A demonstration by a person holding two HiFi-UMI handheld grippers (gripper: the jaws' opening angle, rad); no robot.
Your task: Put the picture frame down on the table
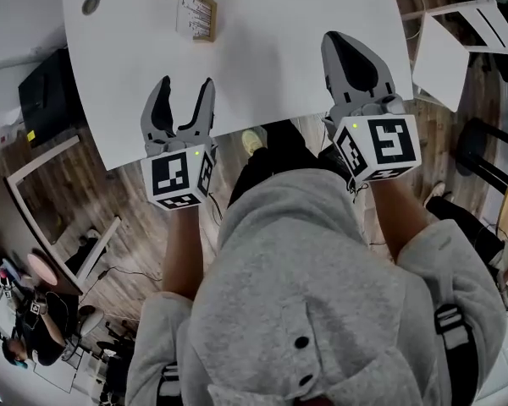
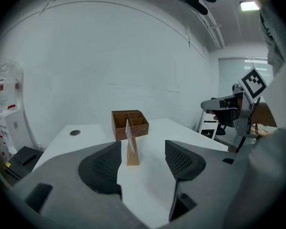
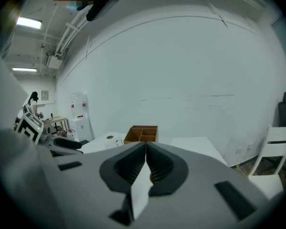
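While both grippers hang over the near edge of the white table (image 1: pixel 271 49), the picture frame (image 1: pixel 195 15) is already standing upright on its wooden stand, way back by the far edge and just in front of a wooden organizer box (image 2: pixel 129 123). The left gripper (image 1: pixel 186 87) has its jaws spread wide with nothing between them. The right gripper (image 1: pixel 334 42) is pinched all the way closed, holding nothing.
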